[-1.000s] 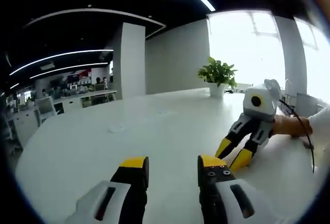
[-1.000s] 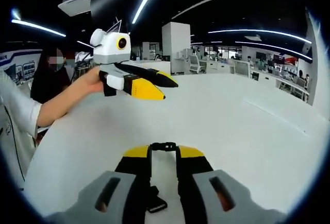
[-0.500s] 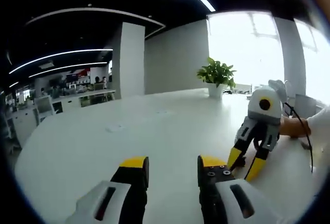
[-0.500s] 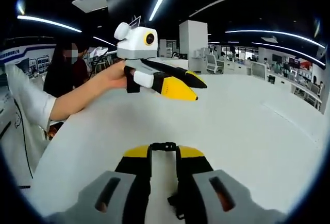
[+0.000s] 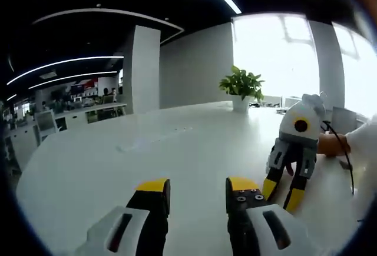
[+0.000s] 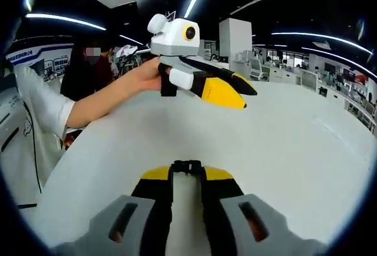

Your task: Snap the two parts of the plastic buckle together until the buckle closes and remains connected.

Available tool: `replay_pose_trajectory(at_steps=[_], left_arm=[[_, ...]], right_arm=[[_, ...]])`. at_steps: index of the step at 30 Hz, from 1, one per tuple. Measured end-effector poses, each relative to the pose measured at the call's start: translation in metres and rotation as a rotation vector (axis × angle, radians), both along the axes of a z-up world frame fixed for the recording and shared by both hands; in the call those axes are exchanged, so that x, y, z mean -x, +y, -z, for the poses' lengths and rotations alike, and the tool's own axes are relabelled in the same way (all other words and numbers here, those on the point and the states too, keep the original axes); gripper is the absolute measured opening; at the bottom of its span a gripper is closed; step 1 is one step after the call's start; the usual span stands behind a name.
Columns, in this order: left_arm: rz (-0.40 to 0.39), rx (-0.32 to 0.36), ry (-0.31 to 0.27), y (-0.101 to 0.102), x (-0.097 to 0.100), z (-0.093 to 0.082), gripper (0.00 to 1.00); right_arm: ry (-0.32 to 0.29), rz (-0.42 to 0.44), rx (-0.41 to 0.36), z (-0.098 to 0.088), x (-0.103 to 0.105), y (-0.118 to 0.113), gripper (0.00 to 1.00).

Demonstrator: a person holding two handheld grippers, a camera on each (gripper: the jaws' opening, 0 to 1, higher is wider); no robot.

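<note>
A black plastic buckle [image 6: 187, 165] sticks up between the yellow-tipped jaws of my right gripper [image 6: 187, 173], which is shut on it over the white table [image 6: 306, 150]. I cannot tell whether it is one part or both. From the left gripper view, the right gripper [image 5: 283, 188] hangs at the right with its jaws pointing down at the table [image 5: 118, 168]. My left gripper [image 5: 197, 186] stands open with nothing between its jaws. In the right gripper view a hand holds the left gripper [image 6: 238, 94] above the table, up and to the left of centre.
A potted plant [image 5: 240, 85] stands at the table's far edge by bright windows. A white sleeve and bare forearm [image 6: 88, 106] reach in from the left. Another person [image 6: 88, 67] stands behind. Office desks [image 5: 70, 117] fill the background.
The right gripper's jaws have tipped from slanting to pointing down. The left gripper now sits further right in the right gripper view. The dangling dark piece under the right jaws no longer shows.
</note>
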State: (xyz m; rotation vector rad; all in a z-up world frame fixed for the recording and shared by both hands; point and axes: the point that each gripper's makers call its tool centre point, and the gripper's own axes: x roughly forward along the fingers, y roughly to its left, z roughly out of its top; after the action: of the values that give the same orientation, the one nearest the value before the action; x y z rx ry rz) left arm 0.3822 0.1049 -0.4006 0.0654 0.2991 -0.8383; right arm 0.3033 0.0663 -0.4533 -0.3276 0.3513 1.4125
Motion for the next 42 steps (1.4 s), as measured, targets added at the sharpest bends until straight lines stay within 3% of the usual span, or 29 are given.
replay_pose_trajectory(at_steps=[5,10,15,24,34,38,42], left_arm=[[0.022,0.003,-0.005,-0.002,0.002,-0.001,0.38],[0.092,-0.005,-0.001,-0.009,0.011,0.001,0.39],[0.145,-0.001,0.02,-0.01,0.016,0.003,0.46],[0.343,-0.114,-0.005,-0.022,0.045,0.02,0.64],[0.483,-0.222,0.051,-0.035,0.071,0.05,0.78],[0.504,-0.265,0.044,-0.037,0.074,0.058,0.76],[0.527,-0.249,0.072,-0.037,0.079,0.058,0.61]], right_arm=[[-0.004,0.006,-0.002,0.0,-0.002,-0.001,0.24],[-0.026,0.007,0.0,-0.004,-0.001,-0.004,0.31],[-0.042,0.015,-0.025,-0.014,-0.002,-0.01,0.33],[-0.058,0.068,-0.093,-0.034,-0.015,-0.032,0.38],[-0.038,0.16,-0.226,-0.062,-0.038,-0.056,0.37],[-0.036,0.184,-0.245,-0.066,-0.043,-0.062,0.36],[-0.033,0.203,-0.267,-0.071,-0.046,-0.067,0.36]])
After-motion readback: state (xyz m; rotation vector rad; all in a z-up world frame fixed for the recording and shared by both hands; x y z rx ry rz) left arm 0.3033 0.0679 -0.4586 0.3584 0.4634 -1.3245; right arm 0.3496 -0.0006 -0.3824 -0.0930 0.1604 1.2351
